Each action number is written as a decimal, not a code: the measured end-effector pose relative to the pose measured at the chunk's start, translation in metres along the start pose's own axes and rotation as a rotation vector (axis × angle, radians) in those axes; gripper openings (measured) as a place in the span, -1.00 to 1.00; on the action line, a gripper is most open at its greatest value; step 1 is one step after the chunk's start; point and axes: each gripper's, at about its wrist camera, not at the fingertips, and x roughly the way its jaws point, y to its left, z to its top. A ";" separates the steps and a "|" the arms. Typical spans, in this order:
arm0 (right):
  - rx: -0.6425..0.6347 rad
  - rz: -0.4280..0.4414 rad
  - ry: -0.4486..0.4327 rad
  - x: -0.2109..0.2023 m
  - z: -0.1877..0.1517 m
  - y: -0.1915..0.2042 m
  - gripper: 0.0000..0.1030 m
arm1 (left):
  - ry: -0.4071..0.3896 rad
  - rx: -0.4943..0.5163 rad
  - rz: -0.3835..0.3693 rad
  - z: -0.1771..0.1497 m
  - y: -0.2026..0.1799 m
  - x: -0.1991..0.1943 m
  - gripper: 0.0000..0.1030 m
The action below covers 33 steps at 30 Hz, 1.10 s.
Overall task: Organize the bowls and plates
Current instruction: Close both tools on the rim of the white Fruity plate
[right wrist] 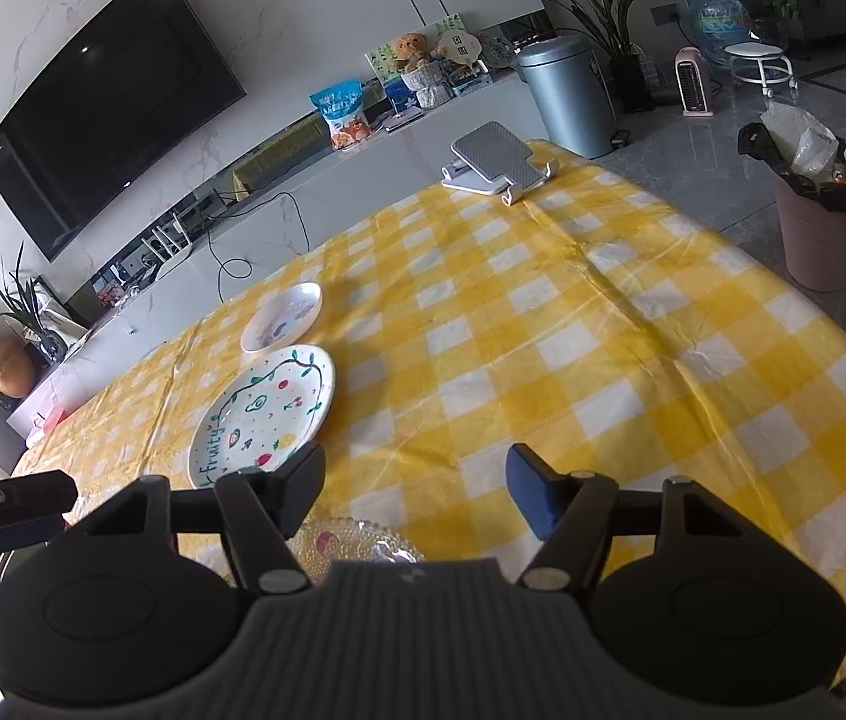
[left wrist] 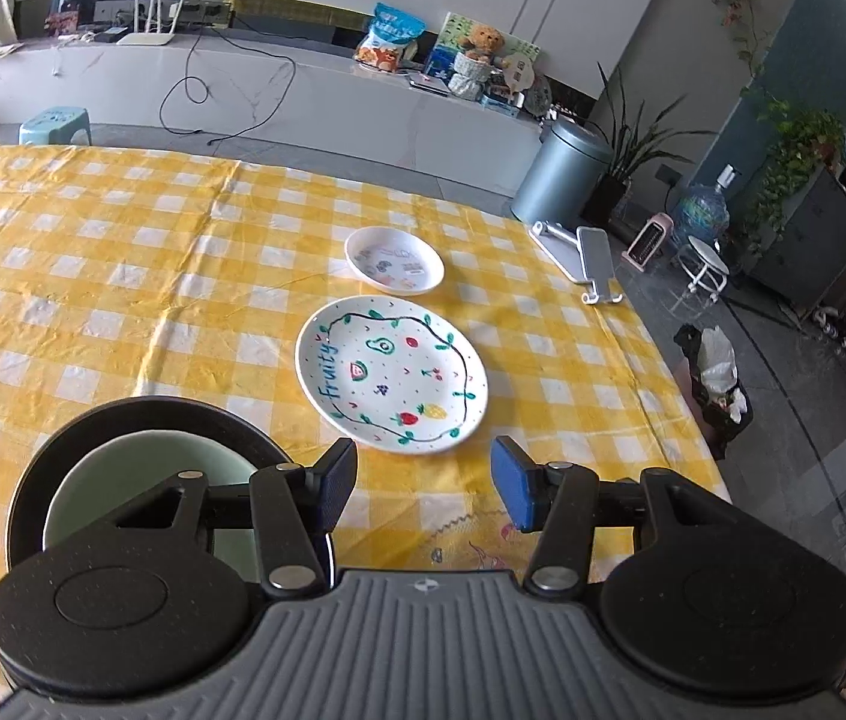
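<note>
On the yellow-and-white checked tablecloth-covered table [left wrist: 123,276], the white round plate painted with fruit [left wrist: 391,373] lies toward the middle, and the smaller white shallow dish with printed pictures [left wrist: 394,260] lies just behind it, toward the far edge. At the near edge, left of the painted plate, a pale green round plate [left wrist: 123,468] rests in a black round pan [left wrist: 27,480]. A white folding phone stand [left wrist: 579,252] sits at the far right corner, and a clear patterned glass dish [right wrist: 357,543] lies at the near edge, right of the painted plate.

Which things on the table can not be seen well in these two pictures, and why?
- Green plate inside the black dish, left wrist view: near halves hidden by the left gripper.
- Clear glass dish, right wrist view: mostly hidden beneath the right gripper.
- Small white dish: its printed pictures too small to read.
</note>
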 end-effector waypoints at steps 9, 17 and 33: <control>-0.075 0.055 0.022 0.040 0.016 0.023 0.19 | 0.071 0.021 0.029 0.043 0.011 0.028 0.04; -0.042 0.146 0.117 0.091 0.034 0.028 -0.24 | 0.274 0.192 0.117 0.076 0.008 0.082 -0.13; 0.172 0.184 0.267 0.137 0.052 0.012 -0.59 | 0.438 0.125 0.090 0.110 0.053 0.157 -0.40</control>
